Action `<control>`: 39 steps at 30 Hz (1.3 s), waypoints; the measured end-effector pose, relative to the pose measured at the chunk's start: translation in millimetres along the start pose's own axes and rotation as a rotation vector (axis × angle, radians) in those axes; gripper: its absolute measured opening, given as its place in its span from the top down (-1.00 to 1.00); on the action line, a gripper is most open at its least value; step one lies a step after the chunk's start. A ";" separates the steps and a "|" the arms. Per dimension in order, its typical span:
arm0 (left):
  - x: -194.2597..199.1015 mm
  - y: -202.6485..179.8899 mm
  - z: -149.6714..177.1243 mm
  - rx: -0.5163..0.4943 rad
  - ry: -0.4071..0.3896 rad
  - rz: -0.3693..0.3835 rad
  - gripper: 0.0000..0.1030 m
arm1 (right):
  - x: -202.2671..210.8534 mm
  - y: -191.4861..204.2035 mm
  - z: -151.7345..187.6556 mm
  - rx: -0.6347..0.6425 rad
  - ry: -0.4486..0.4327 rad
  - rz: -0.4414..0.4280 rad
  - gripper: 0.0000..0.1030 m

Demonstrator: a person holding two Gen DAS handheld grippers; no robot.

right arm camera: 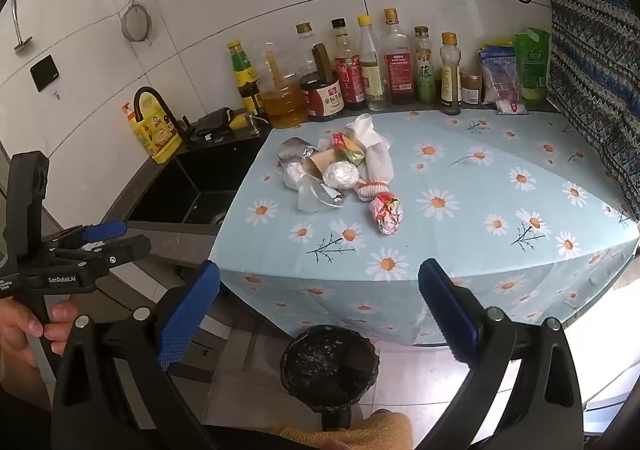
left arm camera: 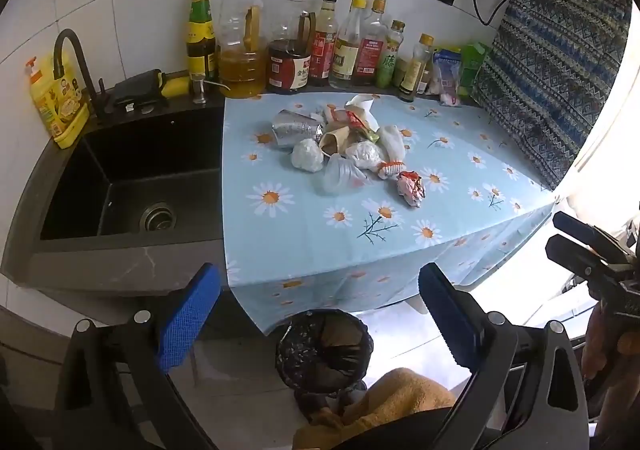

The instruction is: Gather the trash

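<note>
A pile of trash [left arm camera: 344, 146] lies on the daisy-print cloth [left arm camera: 440, 210]: a foil-wrapped cup, a paper cup, clear plastic cups, wadded tissues and wrappers. A crumpled red-and-foil wrapper [left arm camera: 411, 188] lies at its near right. The pile also shows in the right wrist view [right arm camera: 340, 170], with the wrapper [right arm camera: 386, 215]. A black-lined trash bin [left arm camera: 324, 348] stands on the floor below the counter edge, also in the right wrist view [right arm camera: 330, 368]. My left gripper [left arm camera: 320, 314] is open and empty, held above the bin. My right gripper [right arm camera: 320, 310] is open and empty, short of the counter.
A black sink [left arm camera: 132, 186] with a tap lies left of the cloth. Several oil and sauce bottles [left arm camera: 304, 46] line the back wall. A patterned curtain [left arm camera: 552, 82] hangs at the right. Yellow cloth [left arm camera: 400, 398] shows at the bottom.
</note>
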State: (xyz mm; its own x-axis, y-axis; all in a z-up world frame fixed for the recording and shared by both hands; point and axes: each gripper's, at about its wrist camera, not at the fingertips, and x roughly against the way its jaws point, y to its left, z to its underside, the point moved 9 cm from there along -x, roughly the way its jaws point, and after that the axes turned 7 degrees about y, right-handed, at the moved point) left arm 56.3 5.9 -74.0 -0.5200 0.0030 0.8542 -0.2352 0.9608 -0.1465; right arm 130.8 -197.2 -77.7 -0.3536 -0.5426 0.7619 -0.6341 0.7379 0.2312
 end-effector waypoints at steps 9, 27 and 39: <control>3.7 -1.3 2.5 -0.006 -0.004 0.002 -0.87 | 5.6 -1.1 -1.0 -0.002 0.005 0.003 -0.91; 20.4 1.3 1.1 0.017 -0.033 -0.018 -0.87 | 6.6 9.3 -5.3 0.015 -0.007 -0.036 -0.91; 21.1 9.4 7.9 0.016 -0.027 -0.020 -0.87 | -0.2 24.5 -3.1 0.026 -0.013 -0.046 -0.91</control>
State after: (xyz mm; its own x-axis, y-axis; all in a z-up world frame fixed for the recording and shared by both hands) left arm 36.6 12.8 -61.2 -0.5372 -0.0243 0.8431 -0.2590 0.9560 -0.1375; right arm 117.5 -177.7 -70.3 -0.3324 -0.5814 0.7426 -0.6674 0.7013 0.2503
